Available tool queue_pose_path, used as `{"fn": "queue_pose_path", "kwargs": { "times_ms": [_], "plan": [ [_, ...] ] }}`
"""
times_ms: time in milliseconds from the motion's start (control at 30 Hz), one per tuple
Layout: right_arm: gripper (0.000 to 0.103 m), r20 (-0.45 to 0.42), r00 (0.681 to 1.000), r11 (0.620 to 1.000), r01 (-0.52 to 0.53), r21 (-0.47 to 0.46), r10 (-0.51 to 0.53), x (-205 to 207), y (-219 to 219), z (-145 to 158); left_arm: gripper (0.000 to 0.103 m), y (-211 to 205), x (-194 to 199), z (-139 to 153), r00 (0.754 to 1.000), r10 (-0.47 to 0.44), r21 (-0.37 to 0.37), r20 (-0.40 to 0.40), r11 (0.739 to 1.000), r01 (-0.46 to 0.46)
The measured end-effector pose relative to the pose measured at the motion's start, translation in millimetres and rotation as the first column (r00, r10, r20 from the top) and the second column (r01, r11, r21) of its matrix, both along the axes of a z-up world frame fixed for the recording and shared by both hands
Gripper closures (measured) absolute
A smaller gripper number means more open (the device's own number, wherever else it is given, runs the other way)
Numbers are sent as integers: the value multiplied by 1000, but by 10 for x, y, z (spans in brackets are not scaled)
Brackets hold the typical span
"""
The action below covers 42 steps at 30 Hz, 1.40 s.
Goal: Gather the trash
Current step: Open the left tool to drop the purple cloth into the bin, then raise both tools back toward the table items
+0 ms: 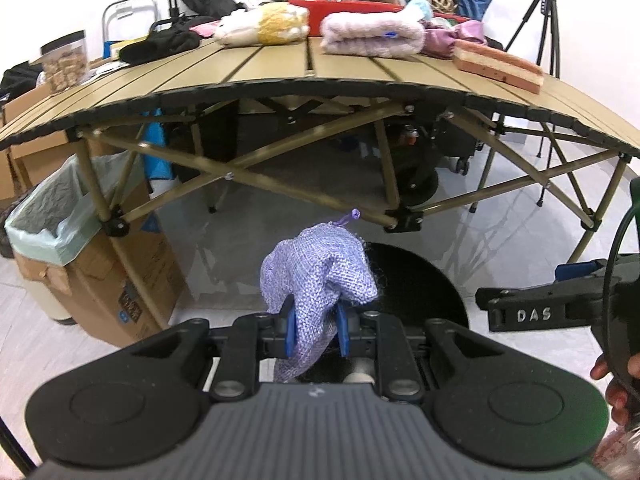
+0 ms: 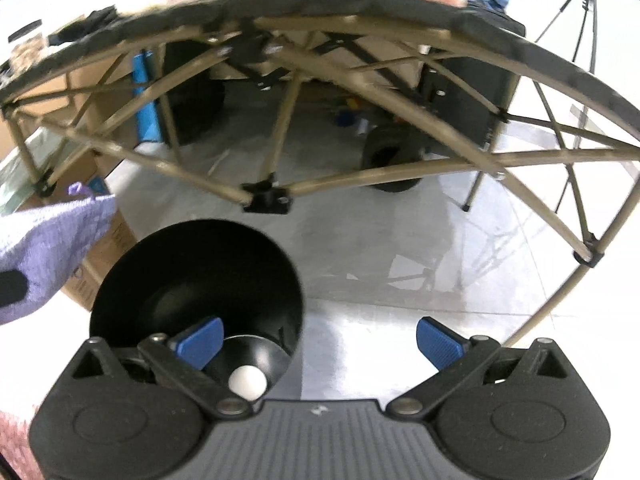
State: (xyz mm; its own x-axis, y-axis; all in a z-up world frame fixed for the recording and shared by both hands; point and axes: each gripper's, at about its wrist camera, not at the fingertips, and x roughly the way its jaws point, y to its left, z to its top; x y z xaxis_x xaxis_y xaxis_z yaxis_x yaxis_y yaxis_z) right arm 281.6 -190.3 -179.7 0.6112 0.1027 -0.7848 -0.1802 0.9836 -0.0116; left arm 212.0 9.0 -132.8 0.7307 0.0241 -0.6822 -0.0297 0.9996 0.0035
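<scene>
1. Left wrist view: a folding table (image 1: 280, 68) with tan slats and a crossed tan frame is seen from in front and slightly above, standing on a pale glossy floor (image 1: 500, 240) before a white wall. Folded cloths, a pink towel (image 1: 372, 34), a black garment and a brick-coloured block (image 1: 498, 65) are laid on the tabletop.
2. At lower left, a cardboard box (image 1: 120, 276) lined with a pale green bag (image 1: 52, 216) is set beside a table leg; what is inside cannot be made out. A clear jar (image 1: 66, 62) filled with brown pieces is seen at far left.
3. A purple mesh cloth (image 1: 320, 276) is clamped between the blue pads (image 1: 289, 330) of the left gripper (image 1: 316, 330), whose fingers are drawn narrow on it. It is held above a black bin (image 1: 420, 276), which is mostly hidden behind it.
4. The other handheld gripper is cut off at the right edge, with part of a hand (image 1: 616, 384).
5. Right wrist view: the table's underside and frame are blurred. The right gripper (image 2: 320, 340) is seen with its blue pads (image 2: 202, 340) spread wide and nothing between them.
6. The black bin (image 2: 192, 276) is seen open below the left pad, with a white ball (image 2: 247, 382) at its bottom. The purple mesh cloth (image 2: 48, 244) is cut off at the left edge.
</scene>
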Motion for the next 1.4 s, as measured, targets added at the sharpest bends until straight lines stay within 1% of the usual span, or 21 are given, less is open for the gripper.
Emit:
{"fn": "queue_pose_path", "kwargs": {
  "times_ms": [400,533,833,1000,1033,1100,1167,1200,1233,1267,1400],
  "plan": [
    [0,37,987,986,153,62,-155,15,-528,259,83,-282,265,-120,997,-67,-23,-22,998,67],
    [0,43,982,981,179,79,-183,37,-638,305,83,-347,366,-186,996,-78,-30,-33,997,77],
    [0,33,978,977,202,65,-204,97,-668,236,83,-353,543,-389,993,-79,-66,-83,995,74],
    [0,13,975,973,220,65,-222,146,-675,162,81,-322,571,-443,992,-73,-55,-100,996,67],
    [0,11,975,974,219,66,-220,149,-674,159,78,-320,577,-448,992,-70,-53,-106,997,65],
    [0,12,977,975,213,66,-214,157,-653,156,57,-305,586,-458,991,-55,-56,-123,997,48],
    [0,15,978,976,208,66,-209,154,-629,157,22,-287,584,-451,992,-37,-69,-121,997,29],
    [0,15,978,976,206,67,-207,152,-622,157,15,-276,578,-435,993,-30,-74,-115,997,22],
    [0,15,978,977,204,68,-206,149,-617,159,4,-268,570,-419,994,-27,-76,-108,997,18],
    [0,14,979,977,203,68,-205,148,-610,157,2,-265,560,-405,995,-23,-77,-100,997,15],
    [0,10,979,977,204,70,-205,136,-604,154,0,-268,549,-378,995,-16,-65,-94,998,10]
  ]
}}
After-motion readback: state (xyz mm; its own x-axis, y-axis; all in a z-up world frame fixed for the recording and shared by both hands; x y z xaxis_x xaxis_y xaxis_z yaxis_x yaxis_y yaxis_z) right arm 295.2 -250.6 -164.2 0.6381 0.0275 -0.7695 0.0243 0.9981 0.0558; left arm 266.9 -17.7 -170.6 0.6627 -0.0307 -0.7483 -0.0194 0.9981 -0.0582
